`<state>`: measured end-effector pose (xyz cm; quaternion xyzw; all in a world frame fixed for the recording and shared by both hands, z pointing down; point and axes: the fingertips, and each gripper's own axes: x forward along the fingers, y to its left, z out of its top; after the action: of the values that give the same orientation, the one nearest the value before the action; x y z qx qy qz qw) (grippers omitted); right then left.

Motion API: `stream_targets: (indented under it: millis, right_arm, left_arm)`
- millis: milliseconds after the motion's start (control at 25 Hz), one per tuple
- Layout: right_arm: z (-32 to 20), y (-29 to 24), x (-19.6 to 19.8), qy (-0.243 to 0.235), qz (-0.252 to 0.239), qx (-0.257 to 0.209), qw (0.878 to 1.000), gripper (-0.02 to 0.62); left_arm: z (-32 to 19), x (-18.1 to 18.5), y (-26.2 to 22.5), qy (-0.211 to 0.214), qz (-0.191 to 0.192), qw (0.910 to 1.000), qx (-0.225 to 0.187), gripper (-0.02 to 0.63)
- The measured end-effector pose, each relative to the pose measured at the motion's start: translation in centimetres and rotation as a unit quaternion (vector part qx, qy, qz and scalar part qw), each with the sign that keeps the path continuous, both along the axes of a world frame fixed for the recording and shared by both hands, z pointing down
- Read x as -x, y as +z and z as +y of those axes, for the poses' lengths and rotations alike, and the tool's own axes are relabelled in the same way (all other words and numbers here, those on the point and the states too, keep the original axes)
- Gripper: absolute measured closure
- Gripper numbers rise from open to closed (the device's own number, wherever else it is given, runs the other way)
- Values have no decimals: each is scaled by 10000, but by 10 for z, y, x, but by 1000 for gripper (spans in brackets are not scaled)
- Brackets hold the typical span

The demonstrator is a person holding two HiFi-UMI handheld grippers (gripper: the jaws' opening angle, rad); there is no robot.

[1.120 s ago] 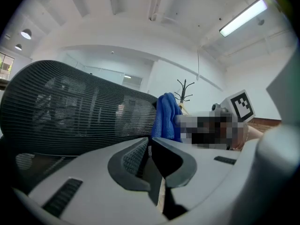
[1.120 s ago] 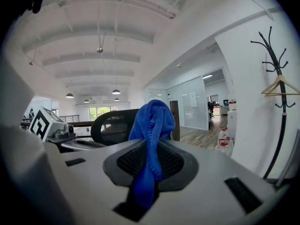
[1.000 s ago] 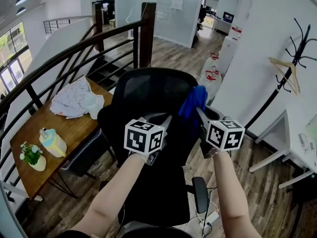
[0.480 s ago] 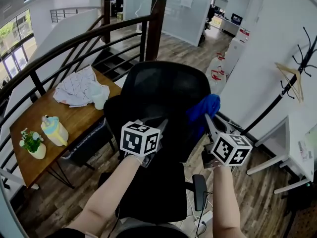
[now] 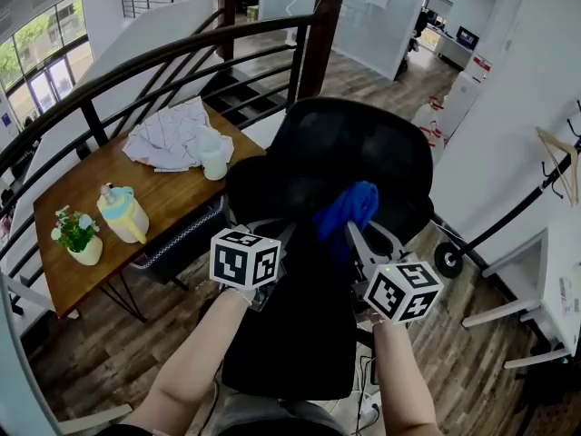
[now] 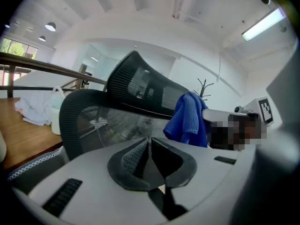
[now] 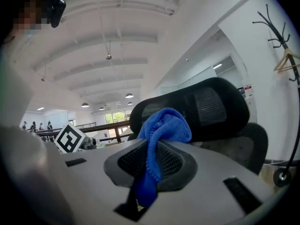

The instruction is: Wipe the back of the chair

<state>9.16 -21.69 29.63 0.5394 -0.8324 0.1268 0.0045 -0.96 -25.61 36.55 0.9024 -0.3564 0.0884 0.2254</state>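
Over on the left the wooden surface (image 5: 64,280) carries a small potted plant (image 5: 74,235), a pale jug (image 5: 122,214), a crumpled white cloth (image 5: 169,134) and a white cup (image 5: 212,157), all well clear of the work but just beside the chair's seat.

The left hand-held gripper (image 5: 286,232) hangs just in front of the seat, its jaws pressed together with nothing between them, and it is not touching the chair. That is my first worry: nothing steadies the chair (image 5: 363,148). A caster shows at the right, so I would expect a firm push on the mesh back to turn it or roll it off, perhaps toward the surface and the jug.

The blue cloth (image 5: 348,209) sits low against the backrest, bunched into a lump; I cannot tell whether it is truly pressing on the mesh. The right hand-held gripper (image 5: 352,234) is clenched on it, though only a narrow fold runs between the jaws, with most of the cloth heaped above them. Dragged hard across the mesh, that fold could pull free and drop the cloth onto the seat. Bunched like this, it would also wipe only a thin stripe, and the bare jaw tips might scrape the mesh.
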Motion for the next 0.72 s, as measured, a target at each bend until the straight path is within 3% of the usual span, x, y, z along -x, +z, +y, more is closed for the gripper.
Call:
stream_targets:
  millis: [400, 720]
  right_arm:
    - [-30, 45, 125, -1249, 239, 302, 9914, 529]
    - [-72, 73, 169, -1504, 321, 420, 9872, 529]
  left_arm:
    - [-4, 93, 30, -642, -39, 9979, 100, 575]
    - [-21, 139, 39, -1024, -3, 9947, -31, 575]
